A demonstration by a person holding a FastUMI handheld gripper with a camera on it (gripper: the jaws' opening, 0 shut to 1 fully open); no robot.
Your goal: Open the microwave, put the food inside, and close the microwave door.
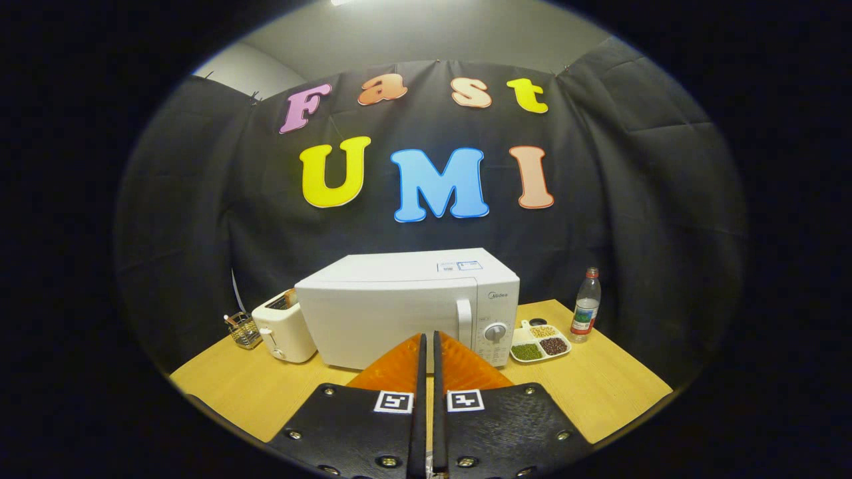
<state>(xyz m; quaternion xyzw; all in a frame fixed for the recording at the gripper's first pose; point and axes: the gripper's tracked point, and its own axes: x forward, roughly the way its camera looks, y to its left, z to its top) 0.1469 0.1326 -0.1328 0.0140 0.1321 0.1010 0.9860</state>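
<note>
Gripper [426,340] clenched, fingers together, grasping nothing, aimed at white boxy microwave [399,306] on wooden table [612,392]. Door closed: opening step not begun. Next: part fingers, hook white vertical door handle [464,322]. White sectioned dish of beans [540,342] just beside microwave's dial side. Grey brand mark above dial too small to read surely.

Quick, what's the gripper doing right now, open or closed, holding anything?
Gripper: closed, fingers nearly touching, holding nothing, pointed at the shut microwave just ahead.

Tool-mounted camera (near tabletop) — faces microwave [406,309] front.
</note>
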